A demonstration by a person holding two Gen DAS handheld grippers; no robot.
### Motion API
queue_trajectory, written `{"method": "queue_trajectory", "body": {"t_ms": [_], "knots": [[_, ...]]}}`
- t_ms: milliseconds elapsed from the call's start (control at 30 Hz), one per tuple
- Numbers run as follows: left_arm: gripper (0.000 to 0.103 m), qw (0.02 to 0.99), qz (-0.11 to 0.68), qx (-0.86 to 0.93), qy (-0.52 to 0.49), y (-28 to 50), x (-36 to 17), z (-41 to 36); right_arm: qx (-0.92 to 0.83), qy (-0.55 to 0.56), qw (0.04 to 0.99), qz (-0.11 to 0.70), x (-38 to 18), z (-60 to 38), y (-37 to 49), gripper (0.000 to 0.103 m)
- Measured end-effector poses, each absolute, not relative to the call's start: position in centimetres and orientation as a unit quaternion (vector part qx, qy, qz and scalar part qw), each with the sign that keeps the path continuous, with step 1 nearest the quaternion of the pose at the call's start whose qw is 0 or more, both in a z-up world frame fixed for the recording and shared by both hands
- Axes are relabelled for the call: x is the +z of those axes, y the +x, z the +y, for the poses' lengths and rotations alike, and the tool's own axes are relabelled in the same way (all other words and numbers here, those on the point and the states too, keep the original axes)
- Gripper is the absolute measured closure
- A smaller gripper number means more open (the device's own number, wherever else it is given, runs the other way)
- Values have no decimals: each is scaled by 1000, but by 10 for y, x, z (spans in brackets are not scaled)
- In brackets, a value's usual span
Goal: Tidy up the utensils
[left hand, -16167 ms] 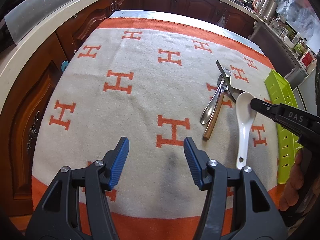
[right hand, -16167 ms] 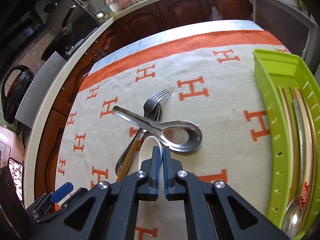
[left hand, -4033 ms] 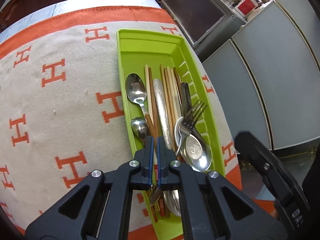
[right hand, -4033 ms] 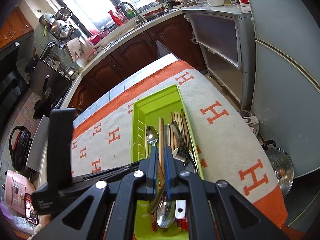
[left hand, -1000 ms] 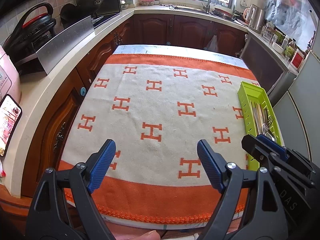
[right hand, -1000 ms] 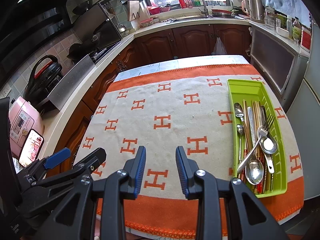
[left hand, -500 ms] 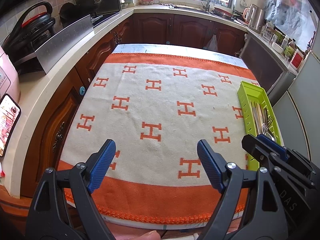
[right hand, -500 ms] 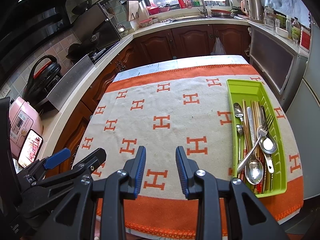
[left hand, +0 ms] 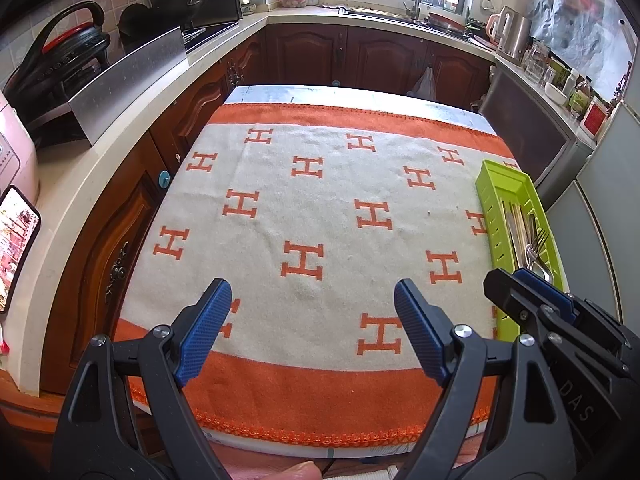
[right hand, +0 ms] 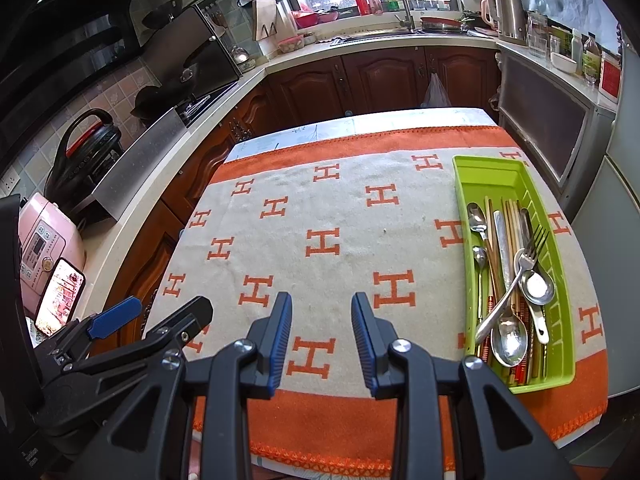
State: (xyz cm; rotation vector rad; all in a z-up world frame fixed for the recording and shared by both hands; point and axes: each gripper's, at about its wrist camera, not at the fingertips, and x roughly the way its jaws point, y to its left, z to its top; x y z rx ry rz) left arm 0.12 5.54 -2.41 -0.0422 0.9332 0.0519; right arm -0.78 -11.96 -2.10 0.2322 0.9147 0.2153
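A lime green utensil tray point(right hand: 498, 174) lies along the right edge of the table, on the cream and orange H-patterned cloth point(right hand: 340, 208). Inside it lie spoons point(right hand: 507, 338), a fork point(right hand: 530, 250), chopsticks point(right hand: 511, 220) and other cutlery, packed lengthwise. The same tray point(left hand: 502, 184) shows at the right of the left wrist view. My left gripper point(left hand: 310, 298) hangs above the near edge of the cloth, jaws wide apart and empty. My right gripper point(right hand: 320, 304) hovers above the near edge too, left of the tray, jaws apart with nothing between them. The right gripper's body point(left hand: 560, 320) partly hides the tray's near end.
Dark wood cabinets point(right hand: 376, 76) and a pale counter point(left hand: 100, 152) wrap around the table's left and far sides. A pink cooker point(right hand: 44, 236) and a phone point(right hand: 60, 296) sit on the left counter. Grey appliances point(right hand: 600, 184) stand close to the right. A fingertip point(left hand: 298, 471) shows below.
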Motion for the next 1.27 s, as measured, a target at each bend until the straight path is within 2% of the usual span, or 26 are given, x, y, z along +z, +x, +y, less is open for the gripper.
{"method": "queue_trajectory", "body": {"t_ms": [1267], "knots": [[21,884,466,18,-30,8,-43,70,97,107,880,453,-31,-119,-17,72]]}}
